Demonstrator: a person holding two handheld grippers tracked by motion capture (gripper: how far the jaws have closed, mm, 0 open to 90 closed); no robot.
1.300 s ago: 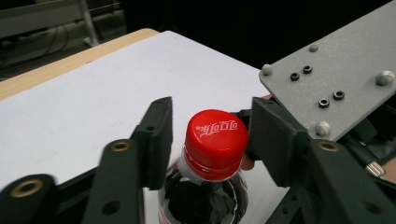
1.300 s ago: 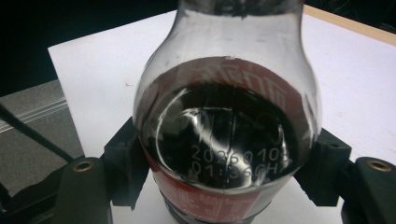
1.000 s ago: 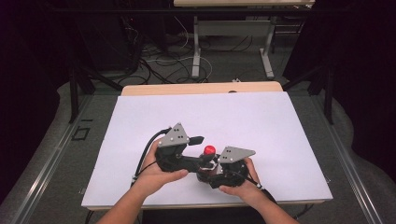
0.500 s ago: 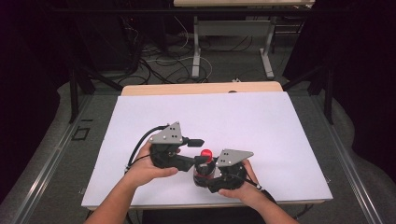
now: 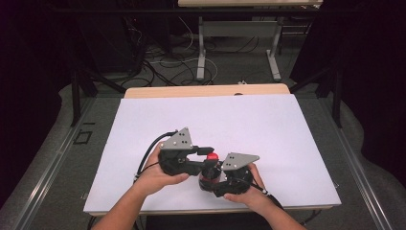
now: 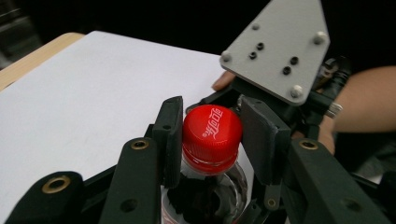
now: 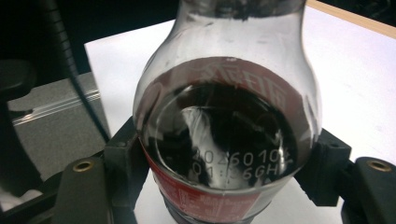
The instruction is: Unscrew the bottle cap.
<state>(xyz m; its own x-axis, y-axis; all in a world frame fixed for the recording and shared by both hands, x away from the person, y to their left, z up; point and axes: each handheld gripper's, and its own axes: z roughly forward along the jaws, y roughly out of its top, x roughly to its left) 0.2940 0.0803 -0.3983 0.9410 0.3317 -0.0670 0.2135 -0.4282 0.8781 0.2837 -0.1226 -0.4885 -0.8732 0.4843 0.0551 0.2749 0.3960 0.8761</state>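
A small clear bottle (image 7: pixel 224 130) of dark cola with a red label stands near the table's front edge. My right gripper (image 7: pixel 224 186) is shut on its body, one pad on each side. Its red cap (image 6: pixel 212 130) sits between the pads of my left gripper (image 6: pixel 212 142), whose jaws have just been closing and now press on the cap from both sides. In the high view the left gripper (image 5: pixel 209 152) reaches in from the left over the cap (image 5: pixel 211 156). The right gripper (image 5: pixel 210 179) holds the bottle (image 5: pixel 209 173) lower down from the right.
A white sheet (image 5: pixel 239 124) covers the wooden table (image 5: pixel 191 91). Beyond the far edge are table legs and loose cables (image 5: pixel 158 62) on the floor. The right gripper's grey plate (image 6: pixel 278 51) stands close behind the cap in the left gripper view.
The left gripper's jaws have closed onto the red cap. Both hands have stayed almost where they were, and the bottle has not moved.
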